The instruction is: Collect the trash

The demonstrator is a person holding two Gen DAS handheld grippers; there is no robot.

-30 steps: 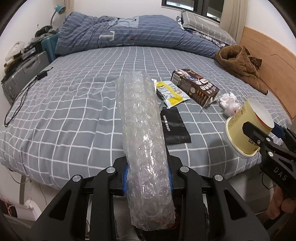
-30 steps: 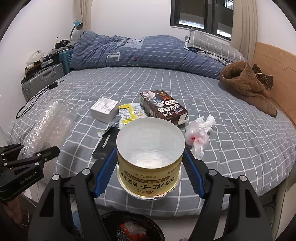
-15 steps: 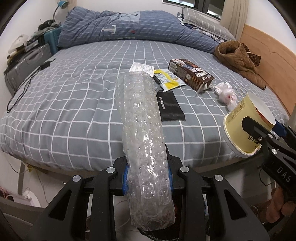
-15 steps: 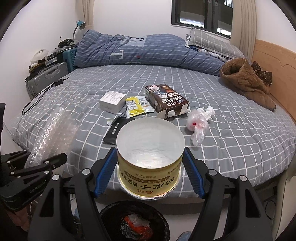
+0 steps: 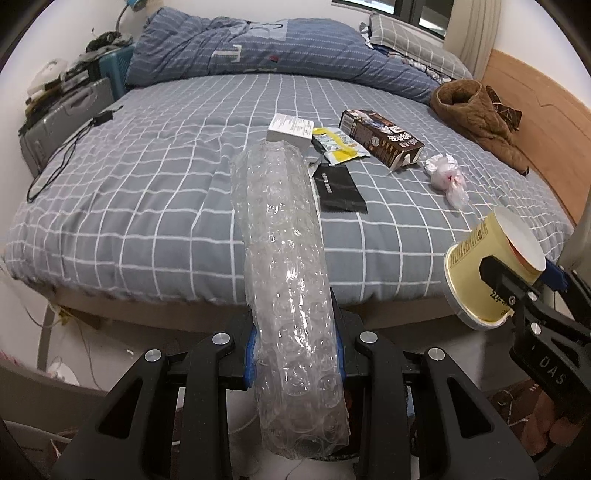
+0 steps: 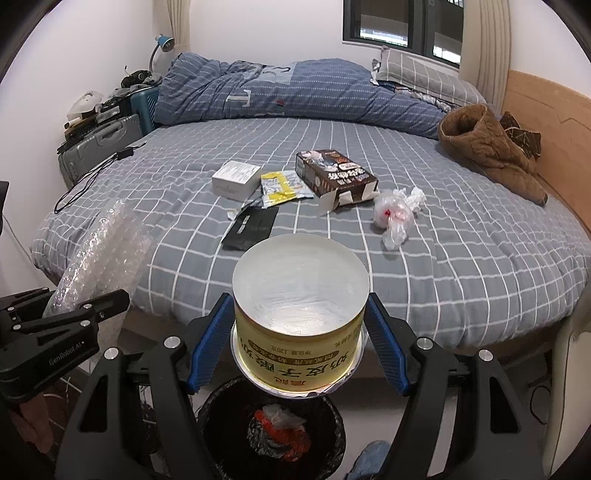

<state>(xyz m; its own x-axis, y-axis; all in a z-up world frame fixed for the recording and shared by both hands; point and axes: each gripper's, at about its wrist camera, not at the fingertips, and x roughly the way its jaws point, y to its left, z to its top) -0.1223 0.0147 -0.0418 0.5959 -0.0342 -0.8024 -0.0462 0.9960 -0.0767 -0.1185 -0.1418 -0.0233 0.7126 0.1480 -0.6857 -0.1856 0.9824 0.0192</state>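
right gripper (image 6: 299,328) is clamped on the yellow tub (image 6: 300,314) right over the bin (image 6: 271,428); left gripper (image 5: 295,354) pinches the bubble wrap (image 5: 286,280) beside it; I'd centre each above the opening before letting go, tub first

Grid-sheeted bed (image 6: 461,266), wooden headboard (image 6: 546,122), window (image 6: 402,22)

The left gripper (image 5: 295,354) was matte black, with angular open-framed fingers, silver screw heads and blue pads; seen at the left of the right wrist view, white "GenRobot.AI" lettering marked its side. The right gripper (image 6: 299,339) matched, its ribbed blue pads (image 6: 208,347) flanking centre frame, "DAS" printed in white. Bare fingertips (image 5: 546,428) showed lower right.
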